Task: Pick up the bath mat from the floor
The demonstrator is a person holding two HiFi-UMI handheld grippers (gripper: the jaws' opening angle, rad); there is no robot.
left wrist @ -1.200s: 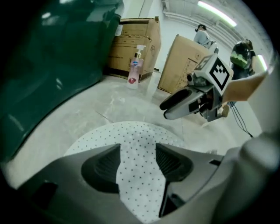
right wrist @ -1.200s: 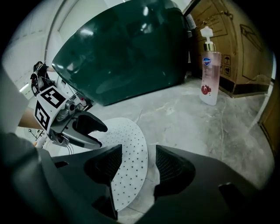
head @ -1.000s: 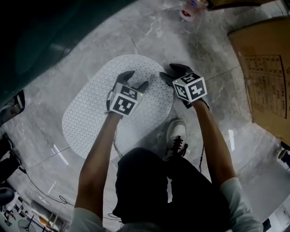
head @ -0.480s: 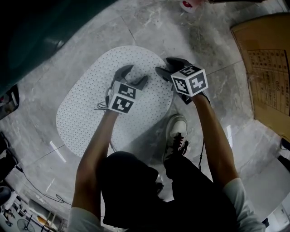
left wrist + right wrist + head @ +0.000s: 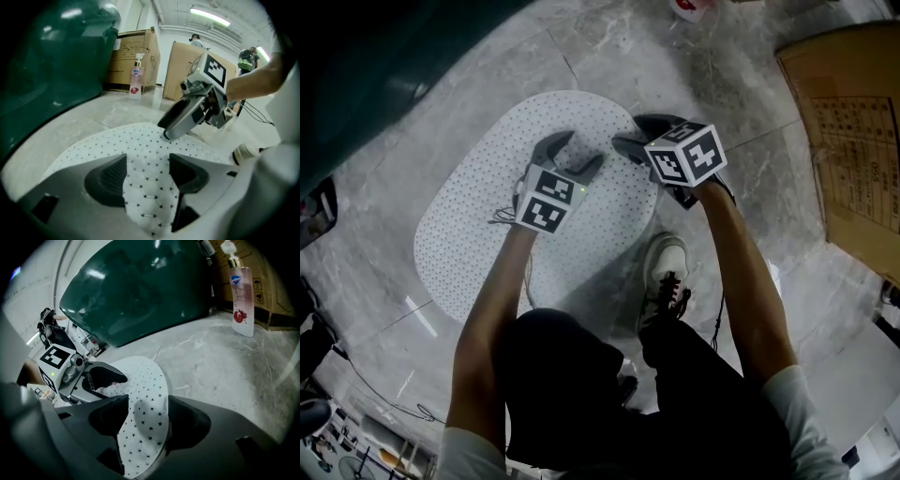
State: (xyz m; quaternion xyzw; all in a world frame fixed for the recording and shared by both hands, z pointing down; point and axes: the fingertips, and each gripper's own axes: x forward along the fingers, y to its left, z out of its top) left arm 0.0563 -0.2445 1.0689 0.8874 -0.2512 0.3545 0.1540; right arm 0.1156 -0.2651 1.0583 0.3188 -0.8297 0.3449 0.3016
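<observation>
Down at the left gripper (image 5: 147,174), the fingers stand released and wide, with the bath mat (image 5: 478,234) between them but not pinched. The right gripper (image 5: 143,420) has its fingers opening astride the mat's rounded edge, where a small bump rises between them. The mat is a white oval, quilted and dotted with small dark marks, lying on the grey marble floor (image 5: 609,56) beneath both pairs of fingers. Beyond the right fingers stands a pink soap bottle (image 5: 242,301); left of them curves a dark green tub (image 5: 140,287).
</observation>
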